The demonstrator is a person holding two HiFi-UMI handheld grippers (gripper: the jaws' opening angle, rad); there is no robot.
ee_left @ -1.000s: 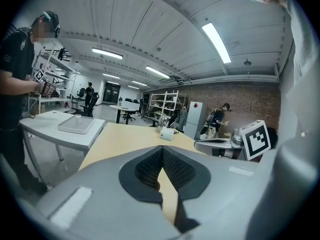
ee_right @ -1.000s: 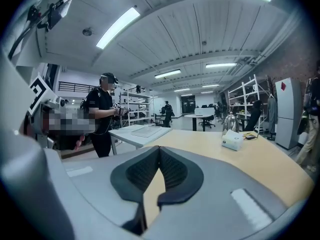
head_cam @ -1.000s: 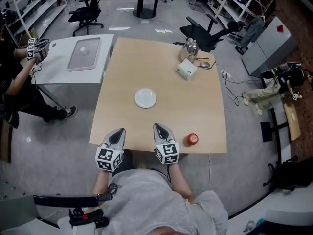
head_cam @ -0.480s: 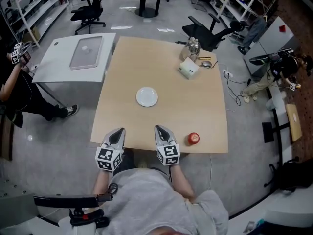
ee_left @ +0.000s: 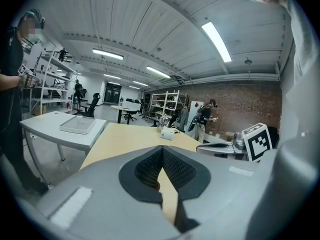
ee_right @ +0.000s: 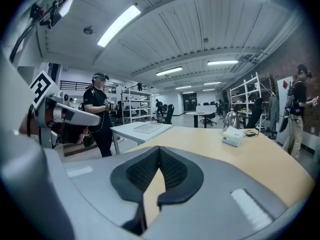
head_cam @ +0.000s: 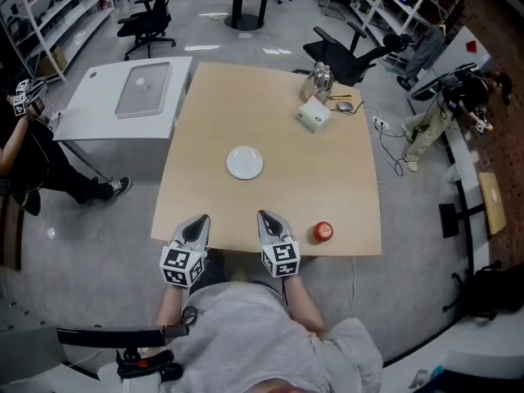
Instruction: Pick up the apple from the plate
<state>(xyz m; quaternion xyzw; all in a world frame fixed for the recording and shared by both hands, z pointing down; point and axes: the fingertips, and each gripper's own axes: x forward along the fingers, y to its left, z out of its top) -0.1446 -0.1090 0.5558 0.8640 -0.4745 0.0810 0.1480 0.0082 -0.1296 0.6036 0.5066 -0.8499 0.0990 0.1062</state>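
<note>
One big light-wood square table fills the middle of the head view, and the person stands at its near edge. Beside it on the left sits one white side desk carrying one flat grey tray.

Two grey handheld grippers poke out over the near edge, side by side and apart. The left gripper has its jaws pressed together at the tip with nothing between them, as its own view shows clearly. The right gripper is the same, pads meeting and nothing pinched.

One round white plate lies near the table's centre, well ahead of both grippers. At the far right corner area there is one small white box, and just behind it one shiny metal kettle.

And the prize: one small red apple sits on the bare wood, not on the plate. It is close to the near edge, just to the right of the right gripper and well apart from the plate. It reads as round from above, with no long axis to call. Which way its stem points is too small to tell.
</note>
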